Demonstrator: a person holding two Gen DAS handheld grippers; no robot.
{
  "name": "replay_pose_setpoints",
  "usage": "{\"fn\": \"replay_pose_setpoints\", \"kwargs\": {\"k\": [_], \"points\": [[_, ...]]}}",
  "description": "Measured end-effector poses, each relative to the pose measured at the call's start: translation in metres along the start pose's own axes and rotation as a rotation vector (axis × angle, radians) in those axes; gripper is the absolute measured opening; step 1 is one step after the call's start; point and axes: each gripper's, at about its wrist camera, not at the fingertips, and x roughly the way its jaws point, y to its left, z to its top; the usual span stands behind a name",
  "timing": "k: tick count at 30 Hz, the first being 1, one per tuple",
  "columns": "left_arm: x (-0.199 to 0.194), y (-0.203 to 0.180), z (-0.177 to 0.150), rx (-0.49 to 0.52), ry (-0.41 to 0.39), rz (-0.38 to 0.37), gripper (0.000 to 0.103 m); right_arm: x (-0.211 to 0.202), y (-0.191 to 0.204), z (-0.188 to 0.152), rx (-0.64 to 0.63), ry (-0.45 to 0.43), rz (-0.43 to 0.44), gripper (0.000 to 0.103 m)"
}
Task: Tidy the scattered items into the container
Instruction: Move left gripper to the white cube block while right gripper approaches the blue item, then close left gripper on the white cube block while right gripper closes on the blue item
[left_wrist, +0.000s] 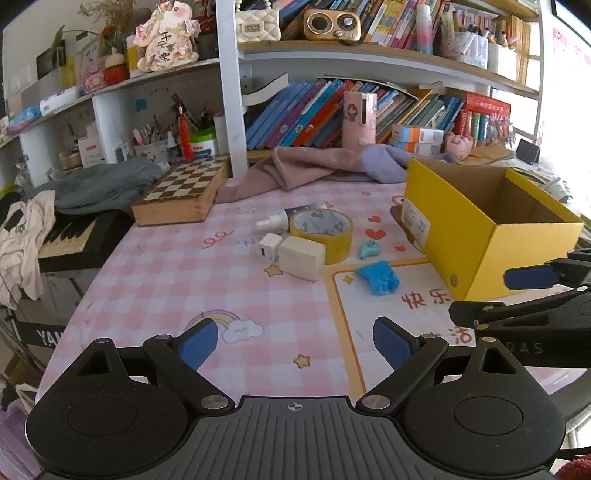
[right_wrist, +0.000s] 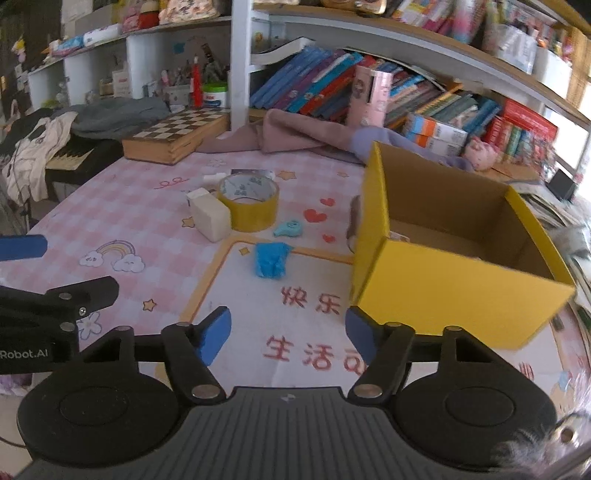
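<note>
Nearest in the left wrist view, the left claw (left_wrist: 295, 345) hangs over the pink checked table (left_wrist: 166, 280) with its blue pads spread wide and nothing between them. In the right wrist view the right claw (right_wrist: 288, 332) is likewise released, its pads apart over bare table beside the near corner of the yellow box (right_wrist: 461, 288), gripping nothing.

Beyond the left claw, at about 1 o'clock, a crumpled blue wrapper (left_wrist: 378, 277) lies on the table. A little farther, toward 12 o'clock, a cream block (left_wrist: 301, 256) touches a small white plug (left_wrist: 269, 246) and a roll of yellow tape (left_wrist: 323, 230); a small teal piece (left_wrist: 369, 249) lies just right of the roll. A white spray bottle (left_wrist: 275, 220) lies behind the tape.

At 2 o'clock the yellow box stands open-topped, its inside mostly bare cardboard.

Farther back lie a chessboard case (left_wrist: 181, 195) at 11 o'clock and pink cloth (left_wrist: 306, 168) at 12 o'clock, beneath crowded bookshelves (left_wrist: 369, 110).
</note>
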Motion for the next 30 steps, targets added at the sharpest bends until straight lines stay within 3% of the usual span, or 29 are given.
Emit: {"fn": "replay_pose_setpoints", "kwargs": {"k": [9,17,23,30], "points": [[0.033,0.011,0.028,-0.008,0.002,0.003,0.093,0.039,0.005,0.023,-0.05,0.027,0.033,0.06],[0.083,0.011,0.053,0.082,-0.003,-0.04,0.093,0.074,0.013,0.035,-0.087,0.025,0.033,0.06],[0.124,0.009,0.067,0.132,0.043,-0.111,0.092,0.107,0.015,0.04,-0.061,0.064,0.013,0.059],[0.161,0.001,0.07,0.174,0.098,-0.11,0.091,0.137,0.014,0.045,-0.048,0.08,0.007,0.058]]}}
